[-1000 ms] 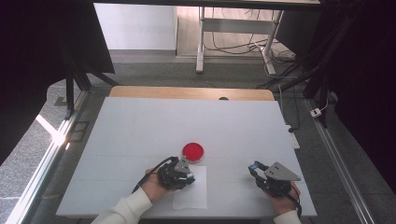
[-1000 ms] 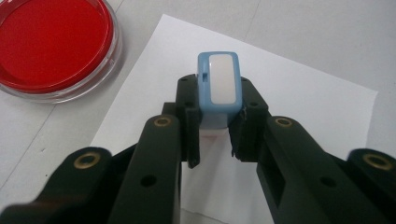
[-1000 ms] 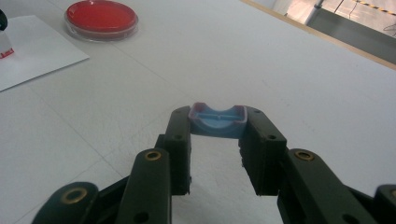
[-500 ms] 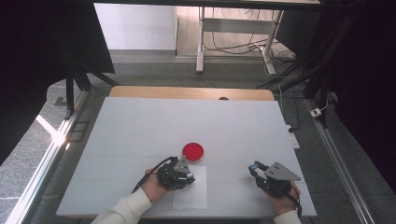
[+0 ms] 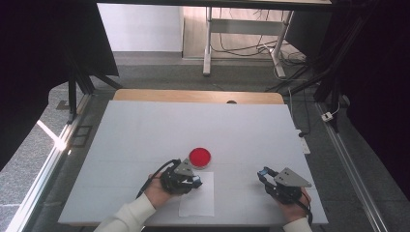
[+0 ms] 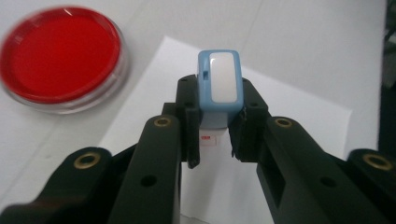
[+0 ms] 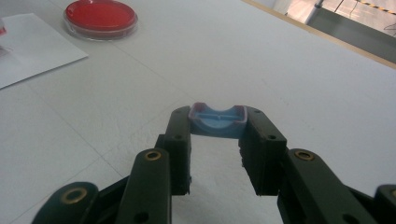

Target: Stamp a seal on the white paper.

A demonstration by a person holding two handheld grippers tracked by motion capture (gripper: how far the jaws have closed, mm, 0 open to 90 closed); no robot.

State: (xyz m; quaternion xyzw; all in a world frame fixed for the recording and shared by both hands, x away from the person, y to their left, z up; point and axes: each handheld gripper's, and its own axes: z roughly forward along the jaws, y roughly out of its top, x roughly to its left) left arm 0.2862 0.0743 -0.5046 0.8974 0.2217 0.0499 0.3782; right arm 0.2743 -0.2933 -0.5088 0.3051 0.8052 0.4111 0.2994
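Your left gripper [image 6: 218, 126] has its fingers clamped on a blue stamp [image 6: 219, 81], held over the paper [image 6: 289, 121] on the white tabletop [image 5: 145, 140]. The red dish [image 6: 60, 56] sits just beside the paper's corner, up and left in the left gripper view. Your right gripper [image 7: 217, 135] has its fingers clamped on a blue cap [image 7: 217, 122], hollow side up, well apart from the paper, near the tabletop's front right edge.
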